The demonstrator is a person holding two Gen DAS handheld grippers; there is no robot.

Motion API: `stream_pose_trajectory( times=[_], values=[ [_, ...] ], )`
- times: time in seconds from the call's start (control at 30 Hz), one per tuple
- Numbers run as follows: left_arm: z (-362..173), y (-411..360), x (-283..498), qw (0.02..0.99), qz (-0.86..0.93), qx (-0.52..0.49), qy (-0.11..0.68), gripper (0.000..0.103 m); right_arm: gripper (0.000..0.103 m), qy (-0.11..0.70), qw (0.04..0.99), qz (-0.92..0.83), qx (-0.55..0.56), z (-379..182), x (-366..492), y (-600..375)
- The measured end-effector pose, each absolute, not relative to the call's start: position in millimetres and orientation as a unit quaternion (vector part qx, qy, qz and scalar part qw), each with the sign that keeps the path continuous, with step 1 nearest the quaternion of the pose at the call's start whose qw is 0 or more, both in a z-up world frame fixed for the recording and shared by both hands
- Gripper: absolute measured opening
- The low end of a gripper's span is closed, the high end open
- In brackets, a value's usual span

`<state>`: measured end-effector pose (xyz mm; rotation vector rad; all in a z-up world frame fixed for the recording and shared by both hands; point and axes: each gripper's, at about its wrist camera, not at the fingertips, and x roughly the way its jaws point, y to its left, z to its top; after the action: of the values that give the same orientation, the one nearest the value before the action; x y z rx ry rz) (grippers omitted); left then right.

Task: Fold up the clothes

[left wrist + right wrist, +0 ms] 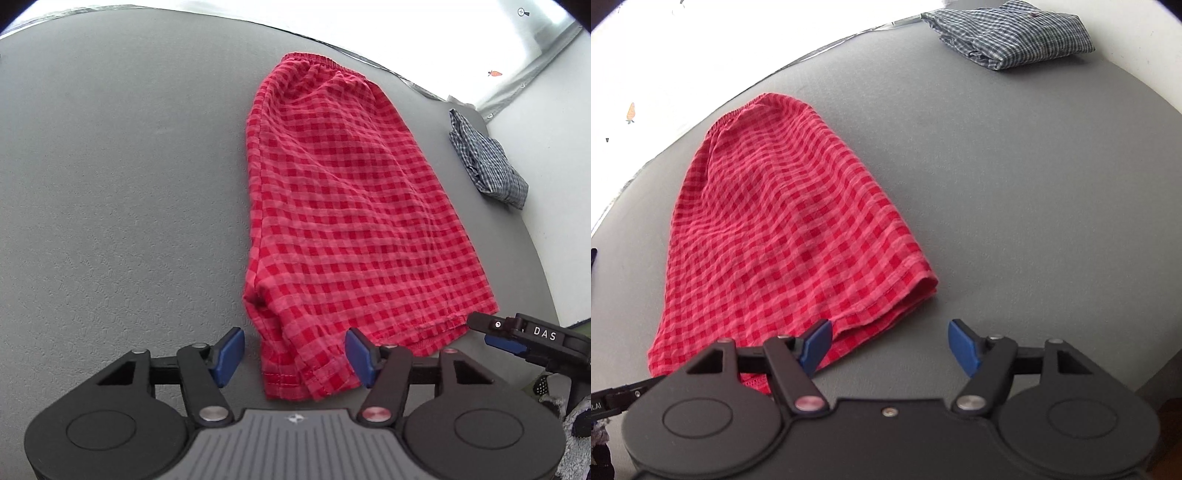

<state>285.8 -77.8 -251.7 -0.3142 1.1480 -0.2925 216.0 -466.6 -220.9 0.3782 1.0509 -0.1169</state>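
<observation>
The red shorts (343,221) are laid halved lengthwise mid-table (110,184); the cross-fold is left. Beyond them a checked garment (1012,33) is already folded. Both the left gripper (295,356) and right gripper (890,349) are held spread at the hem, nothing pinched.

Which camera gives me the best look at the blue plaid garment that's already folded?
The right wrist view. There the folded blue plaid garment lies at the top of the frame on the gray table, its stacked layers facing the camera. The left wrist view shows it only small and squeezed at the right edge, beyond the red checked shorts.
</observation>
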Motion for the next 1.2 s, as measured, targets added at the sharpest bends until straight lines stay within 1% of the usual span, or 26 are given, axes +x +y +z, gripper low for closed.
stream_pose_trajectory(
  times=[0.07,0.13,0.17,0.2,0.23,0.27,0.3,0.37,0.4,0.43,0.47,0.5,0.57,0.6,0.63,0.7,0.77,0.83,0.9,1.03,1.13,1.2],
  values=[
    [-251,-87,283,0.821,-0.125,-0.150,0.537,0.055,0.067,0.492,0.851,-0.041,0.181,-221,222,-478],
    [-250,-96,280,0.823,-0.114,-0.154,0.534,0.054,0.067,0.489,0.854,-0.023,0.175,-222,229,-486],
    [-251,-99,279,0.824,-0.109,-0.156,0.533,0.051,0.067,0.491,0.855,-0.011,0.165,-223,231,-485],
    [-252,-103,277,0.824,-0.098,-0.161,0.534,0.047,0.067,0.494,0.855,0.001,0.156,-224,234,-485],
    [-256,-105,277,0.821,-0.078,-0.171,0.540,0.033,0.066,0.496,0.856,0.012,0.146,-224,236,-484],
    [-259,-107,277,0.817,-0.059,-0.180,0.544,0.024,0.064,0.498,0.856,0.024,0.137,-225,239,-484],
    [-260,-109,276,0.818,-0.044,-0.184,0.543,0.022,0.062,0.501,0.856,0.036,0.127,-226,242,-483],
    [-260,-111,275,0.818,-0.024,-0.192,0.542,0.022,0.055,0.504,0.855,0.059,0.108,-228,247,-483],
    [-259,-112,276,0.817,-0.016,-0.196,0.542,0.022,0.046,0.506,0.854,0.071,0.098,-229,249,-482],
    [-259,-115,276,0.818,-0.010,-0.193,0.542,0.022,0.043,0.508,0.853,0.083,0.088,-230,252,-482],
    [-258,-117,277,0.819,-0.003,-0.190,0.542,0.020,0.042,0.509,0.852,0.095,0.079,-231,254,-481],
    [-258,-120,278,0.820,0.004,-0.186,0.541,0.018,0.038,0.511,0.850,0.106,0.069,-231,257,-481],
    [-257,-128,280,0.827,0.020,-0.159,0.540,0.007,0.027,0.513,0.847,0.130,0.049,-233,262,-480],
    [-256,-132,280,0.830,0.022,-0.141,0.540,0.007,0.014,0.516,0.844,0.137,0.048,-233,264,-481],
    [-254,-137,280,0.832,0.023,-0.124,0.540,0.005,0.004,0.519,0.841,0.143,0.051,-232,264,-483],
    [-247,-141,277,0.830,0.027,-0.106,0.546,0.005,0.004,0.527,0.832,0.154,0.081,-228,264,-491],
    [-232,-139,273,0.827,0.025,-0.113,0.551,0.004,0.003,0.537,0.819,0.171,0.104,-220,260,-500],
    [-214,-125,267,0.818,0.015,-0.146,0.557,0.004,0.003,0.541,0.811,0.187,0.120,-206,251,-507],
    [-198,-107,264,0.810,0.018,-0.173,0.560,0.004,0.003,0.546,0.797,0.197,0.168,-191,244,-519],
    [-197,-78,282,0.789,0.029,-0.242,0.565,0.005,0.003,0.549,0.767,0.198,0.267,-184,242,-540],
    [-198,-73,304,0.782,0.031,-0.269,0.562,0.005,0.003,0.546,0.773,0.183,0.267,-183,258,-537],
    [-191,-73,319,0.794,0.022,-0.259,0.549,0.005,0.003,0.532,0.781,0.175,0.277,-178,271,-537]
  ],
)
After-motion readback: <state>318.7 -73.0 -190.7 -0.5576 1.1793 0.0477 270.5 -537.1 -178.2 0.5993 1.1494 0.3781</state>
